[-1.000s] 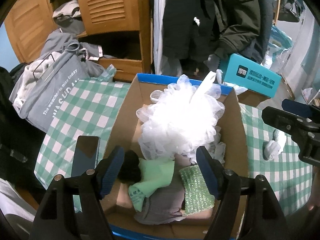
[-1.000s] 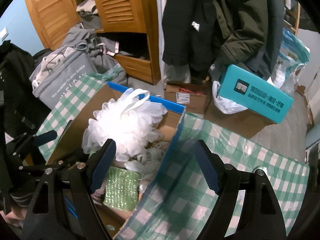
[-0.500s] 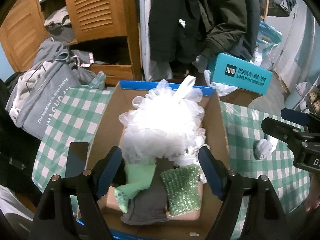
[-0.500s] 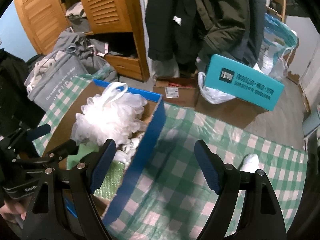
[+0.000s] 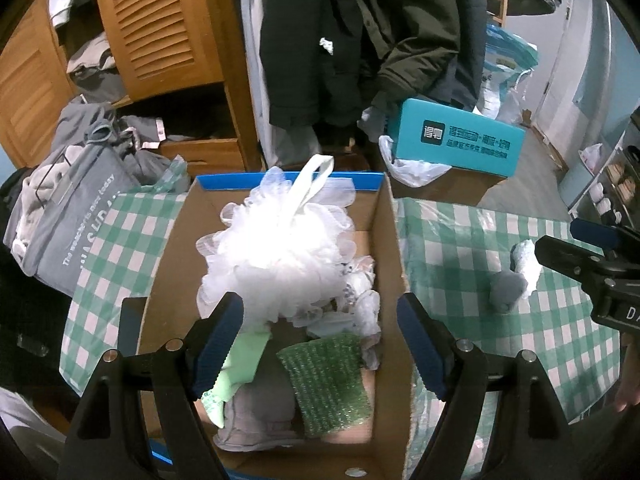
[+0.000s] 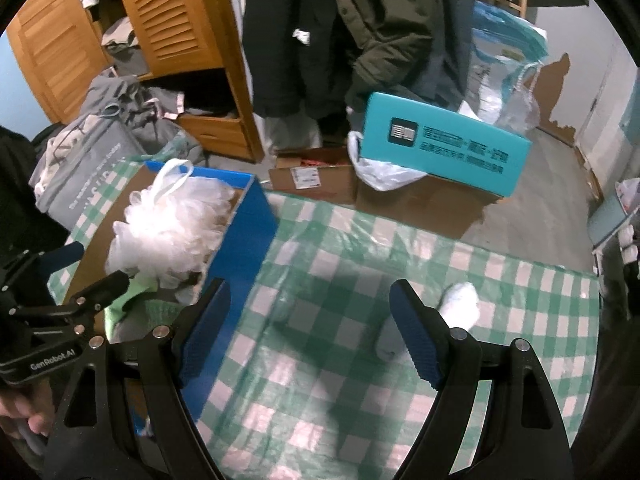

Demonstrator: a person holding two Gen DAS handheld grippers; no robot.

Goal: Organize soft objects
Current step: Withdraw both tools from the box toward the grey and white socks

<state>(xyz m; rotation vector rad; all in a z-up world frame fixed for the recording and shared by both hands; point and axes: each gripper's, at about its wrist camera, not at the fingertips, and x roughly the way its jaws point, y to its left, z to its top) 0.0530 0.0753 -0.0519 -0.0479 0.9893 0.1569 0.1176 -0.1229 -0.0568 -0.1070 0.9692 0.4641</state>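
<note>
A cardboard box (image 5: 394,256) with blue outer walls (image 6: 240,240) stands on the green checked tablecloth (image 6: 360,240). Inside lie a white mesh bath pouf (image 5: 276,252) (image 6: 168,228), a green sparkly sponge (image 5: 328,380), a mint-green cloth (image 5: 240,364) and a grey cloth (image 5: 260,412). My left gripper (image 5: 320,340) hangs open above the box, nothing between its fingers. A white and grey sock (image 6: 452,312) (image 5: 516,276) lies on the tablecloth to the right of the box. My right gripper (image 6: 308,332) is open over the cloth, the sock beside its right finger.
Beyond the table stand a teal carton (image 6: 444,144) on a brown box, a small open cardboard box (image 6: 308,172), a wooden louvred wardrobe (image 5: 156,28), hanging dark coats (image 5: 360,40) and a grey bag with clothes (image 5: 68,208). A hand (image 6: 24,412) holds the left gripper.
Both grippers have shifted to the right. The right one has left the box and now hangs over the tablecloth, with the sock coming into view. The left stays above the box.
</note>
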